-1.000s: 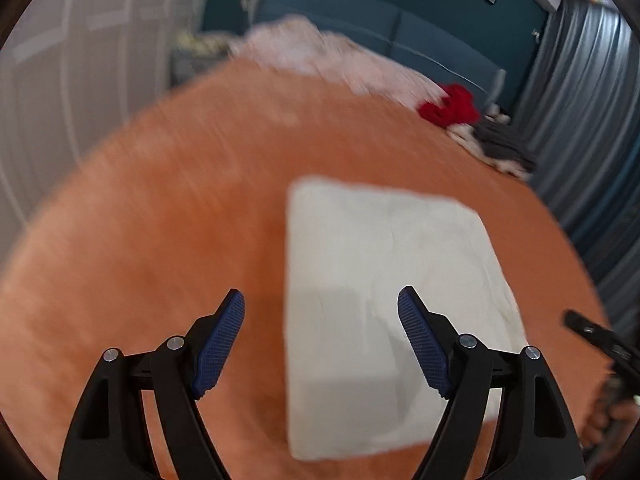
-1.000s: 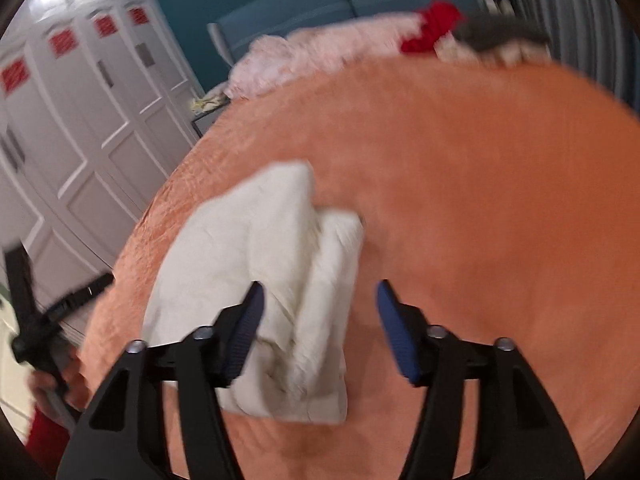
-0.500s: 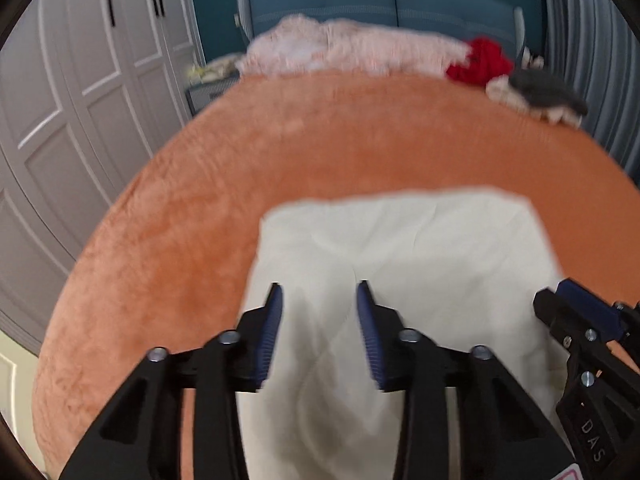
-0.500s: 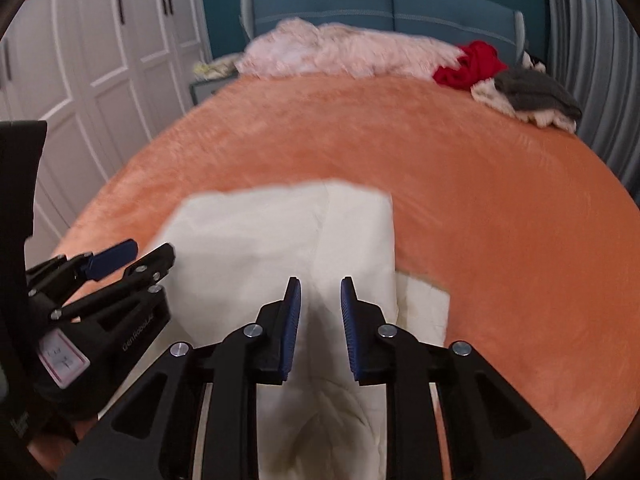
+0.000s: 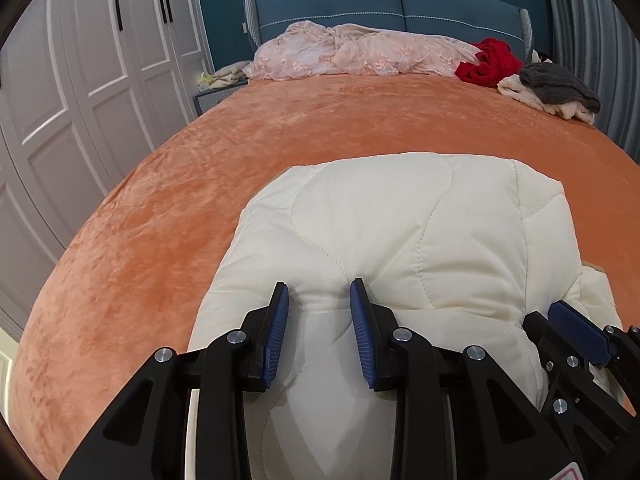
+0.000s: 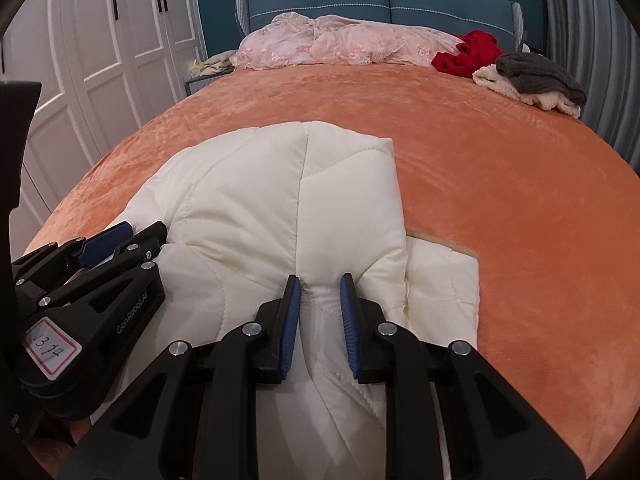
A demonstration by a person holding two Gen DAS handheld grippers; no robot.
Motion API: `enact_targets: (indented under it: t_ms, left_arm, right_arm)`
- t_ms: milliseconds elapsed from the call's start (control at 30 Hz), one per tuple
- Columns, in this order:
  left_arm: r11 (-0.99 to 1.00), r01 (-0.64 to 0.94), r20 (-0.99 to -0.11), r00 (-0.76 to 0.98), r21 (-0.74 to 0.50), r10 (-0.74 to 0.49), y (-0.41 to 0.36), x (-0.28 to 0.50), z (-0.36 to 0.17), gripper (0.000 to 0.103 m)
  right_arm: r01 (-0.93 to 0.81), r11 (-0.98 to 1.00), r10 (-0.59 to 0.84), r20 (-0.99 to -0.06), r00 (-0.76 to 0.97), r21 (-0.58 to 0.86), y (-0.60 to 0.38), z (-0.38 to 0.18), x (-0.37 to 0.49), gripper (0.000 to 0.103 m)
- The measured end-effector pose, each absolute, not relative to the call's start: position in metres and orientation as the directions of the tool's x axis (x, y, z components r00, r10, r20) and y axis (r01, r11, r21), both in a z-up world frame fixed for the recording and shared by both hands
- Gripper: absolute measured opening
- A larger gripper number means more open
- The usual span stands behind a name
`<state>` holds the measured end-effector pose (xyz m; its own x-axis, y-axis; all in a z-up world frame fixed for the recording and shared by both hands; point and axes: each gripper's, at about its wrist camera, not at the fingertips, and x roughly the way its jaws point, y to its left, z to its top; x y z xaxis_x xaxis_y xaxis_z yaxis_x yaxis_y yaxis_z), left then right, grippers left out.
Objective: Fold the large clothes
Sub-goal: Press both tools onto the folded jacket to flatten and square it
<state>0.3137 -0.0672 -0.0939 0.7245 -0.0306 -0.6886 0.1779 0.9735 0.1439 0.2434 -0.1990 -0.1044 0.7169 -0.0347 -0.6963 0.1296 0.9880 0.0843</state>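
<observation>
Two hand-held grippers clamp the cream quilted padded garment [image 5: 400, 240] lying on the orange plush bed cover [image 5: 160, 220]. The left hand-held gripper [image 5: 319, 300], jaws recently closed, pinches a fabric ridge at the garment's 6 o'clock edge. The right hand-held gripper [image 6: 319, 292], jaws likewise closed on a seam fold, sits at 3 o'clock of it. A red crumpled cloth [image 5: 486, 62] lies at 1 o'clock.

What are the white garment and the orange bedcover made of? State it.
White garment: probably padded, quilted synthetic or cotton shell, matte; stitched curved seams and puffy panels show. Orange bedcover: looks like plush velvet or fleece; soft sheen and a mottled nap. Neither fibre is certain.
</observation>
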Motion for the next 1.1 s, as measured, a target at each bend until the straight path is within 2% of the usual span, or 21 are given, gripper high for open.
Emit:
enact_targets:
  t_ms: [1100]
  left_arm:
    - [0.977,0.136,-0.621,0.784,0.164,-0.005,-0.073,0.306,-0.109,0.029]
  right_arm:
    - [0.146,0.986,-0.066,-0.625,0.778,0.078,-0.193,-0.124,0.234,0.019]
